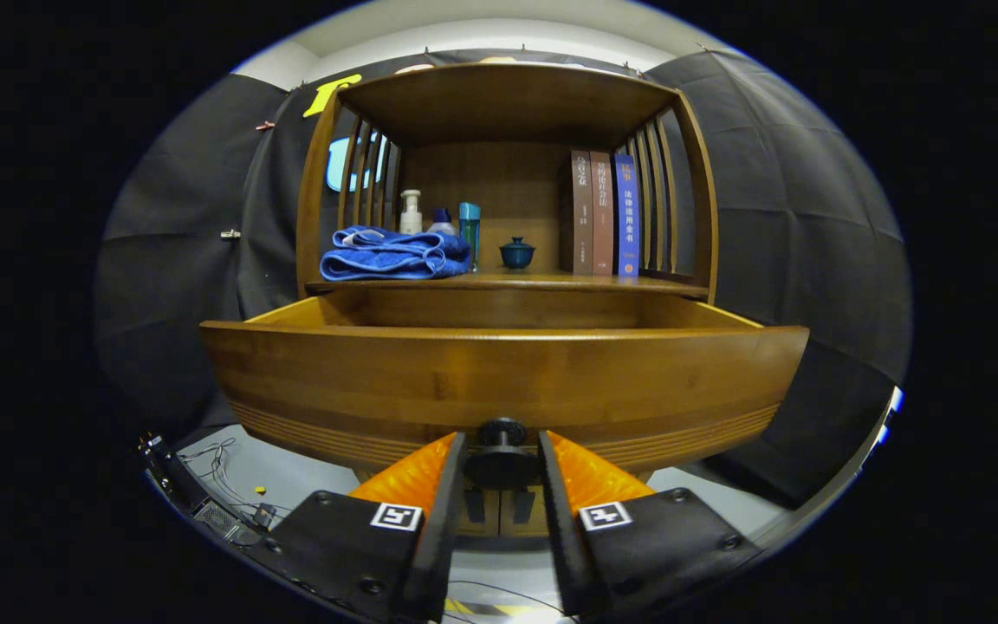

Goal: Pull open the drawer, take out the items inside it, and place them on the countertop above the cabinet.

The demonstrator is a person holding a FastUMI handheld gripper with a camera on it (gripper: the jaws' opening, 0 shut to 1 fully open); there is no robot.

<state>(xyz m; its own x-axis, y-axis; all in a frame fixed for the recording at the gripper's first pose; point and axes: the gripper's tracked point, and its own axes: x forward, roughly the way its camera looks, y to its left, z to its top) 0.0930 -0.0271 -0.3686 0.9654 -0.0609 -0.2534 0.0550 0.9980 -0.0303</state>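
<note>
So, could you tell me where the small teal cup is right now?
In the gripper view, the teal cup stands on the countertop above the open drawer, between the blue bottle and the books.

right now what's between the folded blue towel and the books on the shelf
In the gripper view, a dark teal lidded cup stands between the blue towel and the books. Bottles sit behind the towel.

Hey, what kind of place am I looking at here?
Probably a staged booth, not a real home: black cloth wall behind a wooden cabinet holding books and a folded blue towel. The fingers flank the open drawer's knob.
</note>
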